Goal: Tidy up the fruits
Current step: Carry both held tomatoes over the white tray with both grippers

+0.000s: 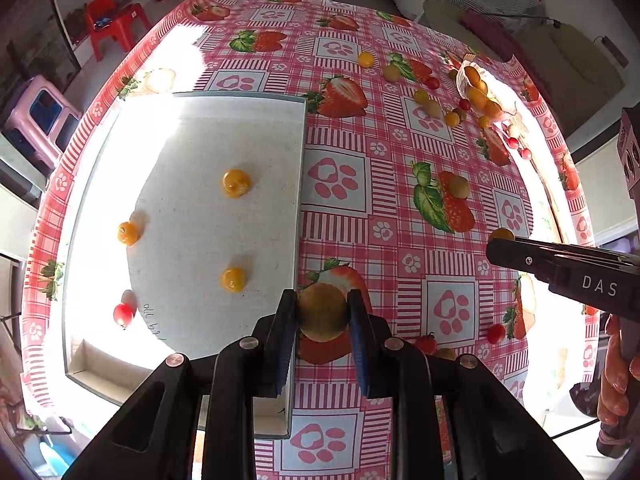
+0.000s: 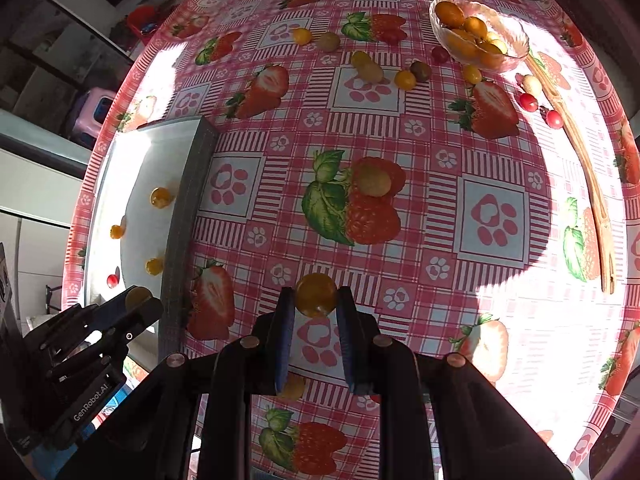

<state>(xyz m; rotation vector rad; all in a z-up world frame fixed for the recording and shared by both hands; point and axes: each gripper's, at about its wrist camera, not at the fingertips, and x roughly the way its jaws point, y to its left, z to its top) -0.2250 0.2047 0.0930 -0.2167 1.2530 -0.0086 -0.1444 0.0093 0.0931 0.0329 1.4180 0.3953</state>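
Note:
My left gripper (image 1: 322,312) is shut on a brownish-green round fruit (image 1: 322,314), held above the right wall of a shallow grey box (image 1: 302,184). The box holds three yellow tomatoes (image 1: 236,183) and a red one (image 1: 122,314). My right gripper (image 2: 315,300) is shut on a yellow-orange tomato (image 2: 316,294) above the tablecloth. The left gripper also shows in the right wrist view (image 2: 138,300) at the box (image 2: 188,200). The right gripper shows in the left wrist view (image 1: 496,246). A glass bowl (image 2: 516,28) of yellow tomatoes stands at the far right.
Several loose red, yellow and brownish fruits (image 2: 405,79) lie scattered on the strawberry tablecloth near the bowl, one brownish fruit (image 2: 373,181) mid-table. A long wooden fork (image 2: 580,152) lies along the right side. Two more tomatoes (image 1: 496,333) lie near the front edge.

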